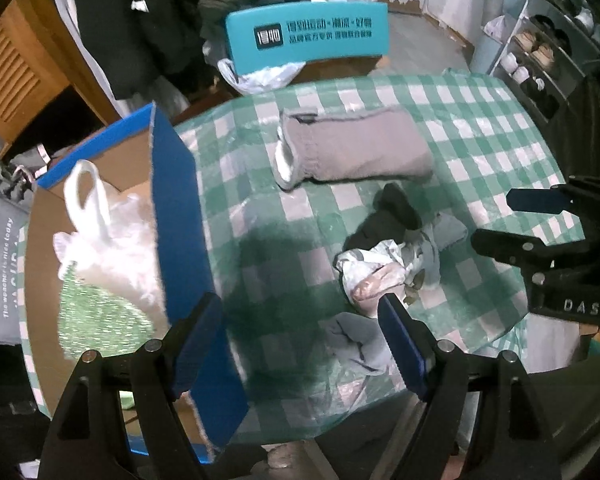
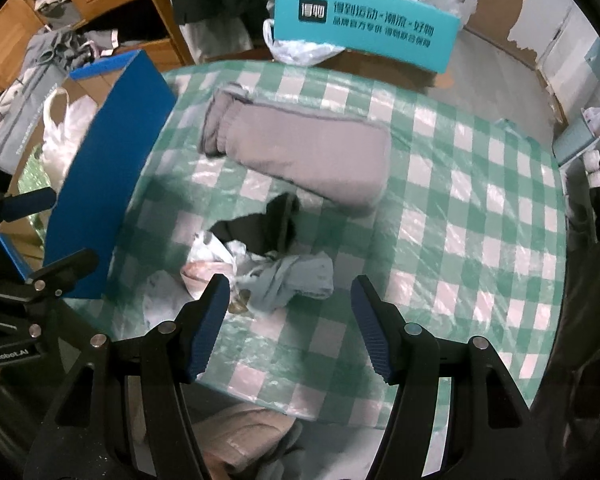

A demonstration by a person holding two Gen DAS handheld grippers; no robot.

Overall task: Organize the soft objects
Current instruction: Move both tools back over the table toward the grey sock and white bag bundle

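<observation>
The desk (image 2: pixel 480 184) is covered with a green and white checked cloth under clear plastic. At its left edge stands a blue cardboard box (image 1: pixel 176 200), open on top, and inside it lie a white plastic bag (image 1: pixel 100 236) and something green and glittering (image 1: pixel 96 316). Behind the desk is a teal chair back (image 2: pixel 364 28) with printed characters. A folded grey garment (image 2: pixel 300 148) lies flat near the far side of the desk. Nearer, in the middle, a dark sock (image 2: pixel 268 224) touches a small heap of crumpled pale blue cloth (image 2: pixel 296 280) and a wrinkled plastic wrap (image 1: pixel 376 272). The left gripper (image 1: pixel 300 340) hangs just beside the box, its jaws spread wide and empty. The right gripper (image 2: pixel 288 324) hovers over the heap, jaws also wide apart, holding nothing.
</observation>
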